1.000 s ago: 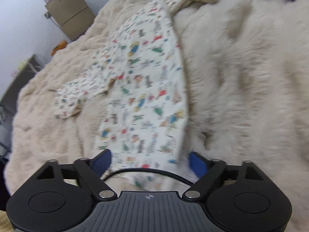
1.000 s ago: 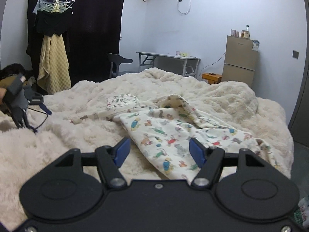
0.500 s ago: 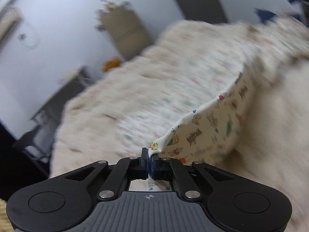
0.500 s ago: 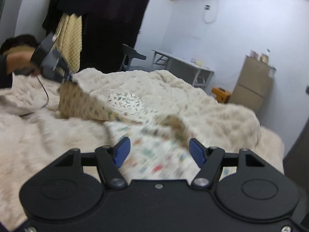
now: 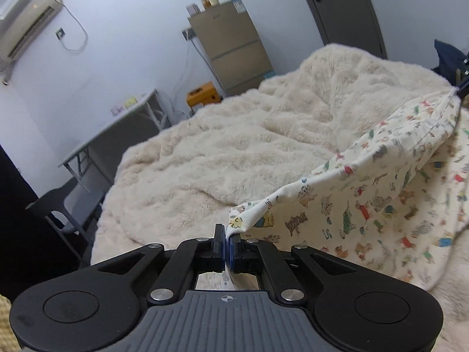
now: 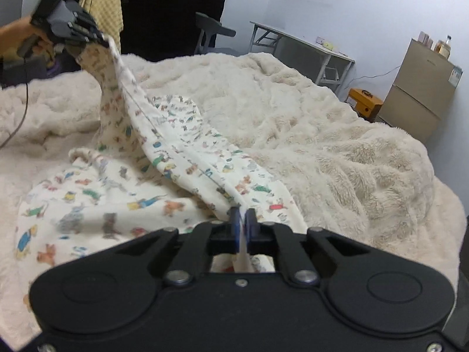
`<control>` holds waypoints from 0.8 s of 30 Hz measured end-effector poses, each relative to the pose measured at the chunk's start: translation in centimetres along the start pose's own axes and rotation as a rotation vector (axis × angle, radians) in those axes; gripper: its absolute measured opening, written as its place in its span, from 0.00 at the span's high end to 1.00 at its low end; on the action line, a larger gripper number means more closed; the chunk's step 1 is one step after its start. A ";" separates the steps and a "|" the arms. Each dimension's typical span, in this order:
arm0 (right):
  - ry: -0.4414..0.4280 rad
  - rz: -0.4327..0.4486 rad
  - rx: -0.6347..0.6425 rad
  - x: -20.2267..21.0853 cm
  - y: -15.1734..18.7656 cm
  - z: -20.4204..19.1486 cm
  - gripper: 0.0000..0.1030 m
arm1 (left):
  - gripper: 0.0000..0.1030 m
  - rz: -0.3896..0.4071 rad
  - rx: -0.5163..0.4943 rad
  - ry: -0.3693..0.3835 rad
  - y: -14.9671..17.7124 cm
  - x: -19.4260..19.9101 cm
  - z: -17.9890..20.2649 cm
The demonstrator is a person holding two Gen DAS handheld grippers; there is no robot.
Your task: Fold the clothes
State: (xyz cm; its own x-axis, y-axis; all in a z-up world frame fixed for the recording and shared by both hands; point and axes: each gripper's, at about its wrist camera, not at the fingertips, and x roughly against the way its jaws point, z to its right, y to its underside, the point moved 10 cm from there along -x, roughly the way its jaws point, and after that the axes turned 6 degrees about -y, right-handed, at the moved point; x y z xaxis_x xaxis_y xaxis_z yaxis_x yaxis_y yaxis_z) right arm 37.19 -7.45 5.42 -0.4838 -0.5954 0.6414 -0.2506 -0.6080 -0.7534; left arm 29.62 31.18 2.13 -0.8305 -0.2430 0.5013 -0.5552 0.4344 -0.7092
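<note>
Far end of garment [image 5: 381,199] cut off at frame edge. Left gripper [image 5: 227,245] clamped on one cloth edge; right gripper [image 6: 242,226], jaws just closed, pinching another. Cloth stretched between them above fluffy blanket [image 5: 219,152].

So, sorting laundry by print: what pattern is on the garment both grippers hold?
Garment: cream with small multicoloured cartoon animals; clearest in the right wrist view.

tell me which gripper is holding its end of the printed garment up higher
The left gripper: its end of the printed garment is lifted well above the fluffy blanket, while the right gripper pinches its end low, near the blanket.
</note>
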 end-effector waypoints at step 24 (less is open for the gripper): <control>0.235 -0.057 -0.108 3.1 3.5 3.4 0.54 | 0.46 -0.290 0.968 0.145 9.9 -14.8 -2.9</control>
State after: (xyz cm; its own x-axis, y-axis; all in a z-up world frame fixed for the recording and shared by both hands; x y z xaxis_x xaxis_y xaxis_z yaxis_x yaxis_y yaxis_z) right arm 37.66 -13.17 5.29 -0.6445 -0.4162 0.6414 -0.3652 -0.5695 -0.7364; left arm 36.58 41.56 -10.92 -0.6805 -0.0922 0.7270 -0.5859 -0.5273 -0.6153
